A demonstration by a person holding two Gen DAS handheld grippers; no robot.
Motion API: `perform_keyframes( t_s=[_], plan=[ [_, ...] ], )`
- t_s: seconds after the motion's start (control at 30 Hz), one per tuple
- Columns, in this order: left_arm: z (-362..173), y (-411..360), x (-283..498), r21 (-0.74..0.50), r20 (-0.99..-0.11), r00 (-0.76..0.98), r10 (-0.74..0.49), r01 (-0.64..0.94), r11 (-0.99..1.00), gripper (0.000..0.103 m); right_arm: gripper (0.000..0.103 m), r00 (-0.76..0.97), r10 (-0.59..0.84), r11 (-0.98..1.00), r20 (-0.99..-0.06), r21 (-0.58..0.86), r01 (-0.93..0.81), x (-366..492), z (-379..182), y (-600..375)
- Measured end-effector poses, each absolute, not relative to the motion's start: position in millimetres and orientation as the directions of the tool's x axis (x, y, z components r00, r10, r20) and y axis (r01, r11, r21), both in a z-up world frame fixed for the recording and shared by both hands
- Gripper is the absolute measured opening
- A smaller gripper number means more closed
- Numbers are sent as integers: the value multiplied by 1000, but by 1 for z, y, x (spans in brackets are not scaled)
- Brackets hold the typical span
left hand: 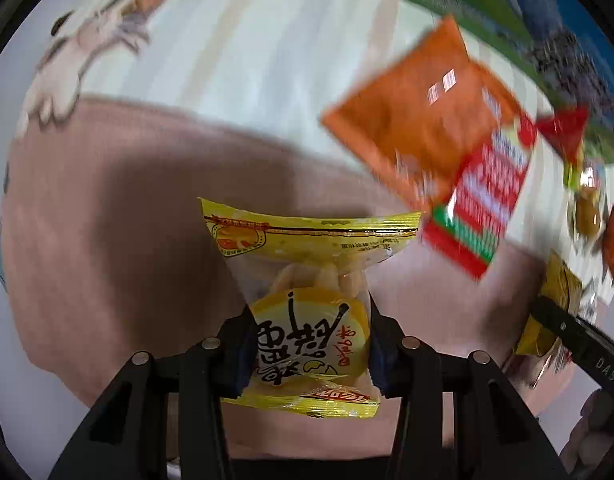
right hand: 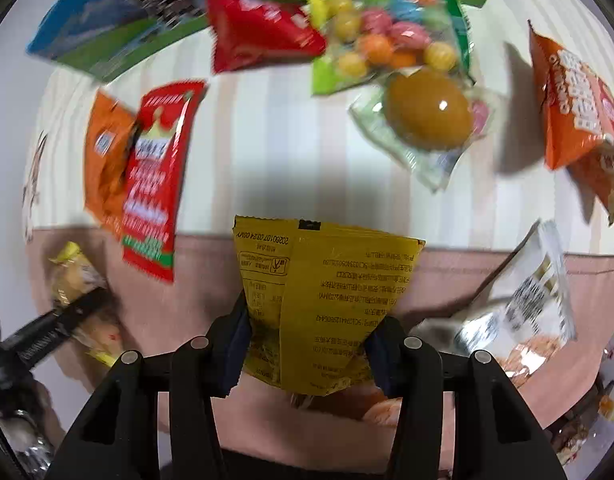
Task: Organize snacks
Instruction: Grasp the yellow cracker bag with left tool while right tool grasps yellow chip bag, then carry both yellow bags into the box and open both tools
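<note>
**Ana:** Right-wrist view first, biggest things down to smallest. A striped cream cloth (right hand: 267, 152) covers most of the surface, with a pinkish-brown mat (right hand: 587, 280) over its near part. Along the far edge lies a big blue-and-green bag (right hand: 107, 28), blurred. Then an orange snack bag (right hand: 575, 112) at the right, a tall red packet (right hand: 155, 184) lying over an orange pouch (right hand: 103, 160) at the left, a red packet (right hand: 259, 36), a green bag of coloured candy balls (right hand: 387, 40), a clear-wrapped brown egg (right hand: 427, 108) and a white-and-clear packet (right hand: 527, 300) on the mat.

**Ben:** So hardly anything is sorted?

**Ana:** That's my reading. The packets lie scattered, some overlapping, and I see no box or tray to receive them. Where they should end up, I cannot tell.

**Ben:** And the tongs?

**Ana:** The right gripper (right hand: 307, 344) pinches a dark-yellow packet (right hand: 327, 292), back side showing, held above the mat. In the left-wrist view, the left gripper (left hand: 309, 344) pinches a clear-and-yellow snack packet (left hand: 307, 280), pale pieces visible inside, also over the mat (left hand: 107, 220). Both pairs of pads press on the wrappers.

**Ben:** Lifted or resting?

**Ana:** Hard to say; the pictures are blurred. Each gripper also shows at the edge of the other's view, so the two hands are near each other.

**Ben:** What's left, then?

**Ana:** By my judgement, nearly everything: these two are only just gripped, and at least eight other packets wait on the cloth and mat.
</note>
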State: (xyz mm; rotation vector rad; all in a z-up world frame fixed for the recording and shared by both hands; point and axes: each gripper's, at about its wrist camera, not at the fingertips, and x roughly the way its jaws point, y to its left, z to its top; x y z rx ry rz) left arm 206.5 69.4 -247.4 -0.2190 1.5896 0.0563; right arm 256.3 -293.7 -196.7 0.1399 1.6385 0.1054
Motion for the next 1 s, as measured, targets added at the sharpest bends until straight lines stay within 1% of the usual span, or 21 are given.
perform_keyframes(
  t_s=[0.07, 0.17, 0.3, 0.37, 0.43, 0.5, 0.6, 0.8, 1.0],
  plan=[
    [-258, 68, 200, -92, -994, -35, -99, -174, 980, 43, 53, -82, 144, 989, -986, 145, -6, 250, -199, -290],
    [-268, 67, 197, -68, -996, -43, -76, -160, 985, 43, 60, -116, 140, 990, -983, 140, 11, 245, -206, -291],
    [-268, 59, 202, -46, -998, -33, -51, -141, 989, 43, 61, -120, 129, 991, -984, 124, 49, 240, -212, -296],
    [-265, 52, 208, -39, -999, -25, -43, -141, 989, 42, 60, -114, 114, 993, -987, 108, 56, 238, -213, -296],
    [-263, 47, 210, -31, -999, -18, -34, -137, 990, 41, 55, -98, 72, 997, -993, 69, 32, 235, -210, -292],
    [-255, 39, 211, -31, -999, -4, -31, -128, 991, 41, 52, -81, 60, 998, -995, 59, 15, 232, -203, -290],
    [-237, 26, 197, -57, -998, 18, -55, -127, 990, 40, 48, -63, 99, 995, -993, 98, 19, 227, -181, -288],
    [-190, 17, 200, -135, -988, 82, -127, -104, 985, 40, 47, -14, 171, 985, -985, 171, 0, 222, -129, -285],
    [-122, -1, 218, -200, -963, 191, -191, -30, 979, 40, 46, 66, 261, 965, -963, 261, -12, 235, -66, -309]
  ],
)
